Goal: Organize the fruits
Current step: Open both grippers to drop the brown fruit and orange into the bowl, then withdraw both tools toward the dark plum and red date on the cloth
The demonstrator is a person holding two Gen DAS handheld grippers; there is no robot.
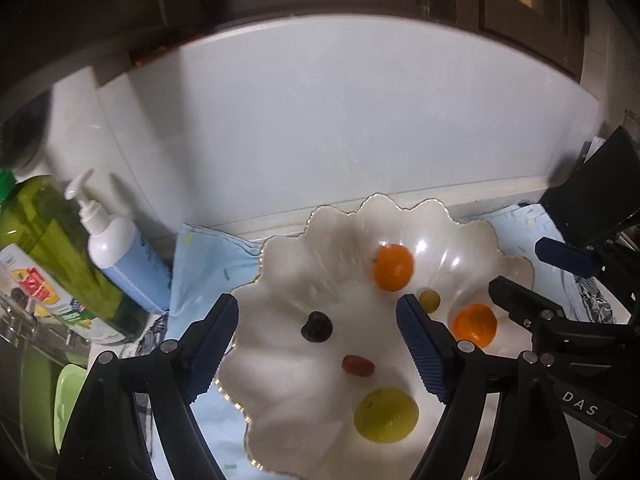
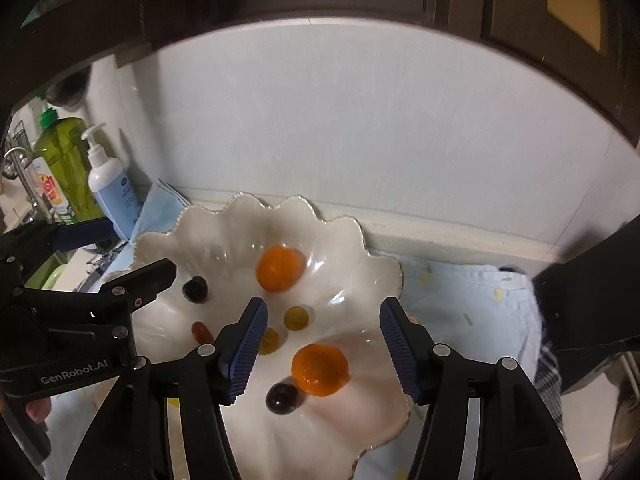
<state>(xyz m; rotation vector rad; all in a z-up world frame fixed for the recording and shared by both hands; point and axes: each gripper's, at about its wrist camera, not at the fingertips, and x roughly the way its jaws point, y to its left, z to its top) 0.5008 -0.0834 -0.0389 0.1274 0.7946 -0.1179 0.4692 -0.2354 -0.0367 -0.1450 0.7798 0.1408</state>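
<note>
A white scalloped bowl [image 1: 280, 264] [image 2: 360, 264] sits on a light blue cloth [image 1: 200, 256]. It holds two oranges [image 1: 393, 267] [image 1: 474, 325] [image 2: 279, 269] [image 2: 319, 369], dark grapes [image 1: 317, 326] [image 2: 195, 289] [image 2: 282, 398], a red grape [image 1: 358, 365] [image 2: 201, 332], a large green grape [image 1: 386, 414] and smaller yellow-green ones [image 1: 430, 300] [image 2: 296, 318] [image 2: 269, 340]. My left gripper [image 1: 318, 350] is open and empty above the bowl's left half. My right gripper [image 2: 322, 348] is open and empty above the near orange; it also shows in the left wrist view [image 1: 532, 272].
A green dish-soap bottle [image 1: 52, 248] [image 2: 64, 160] and a white-and-blue pump bottle [image 1: 120, 256] [image 2: 110, 192] stand left of the bowl against a white wall [image 1: 340, 120]. A tap and sink edge [image 2: 16, 168] lie far left. A dark object [image 2: 592, 292] stands at right.
</note>
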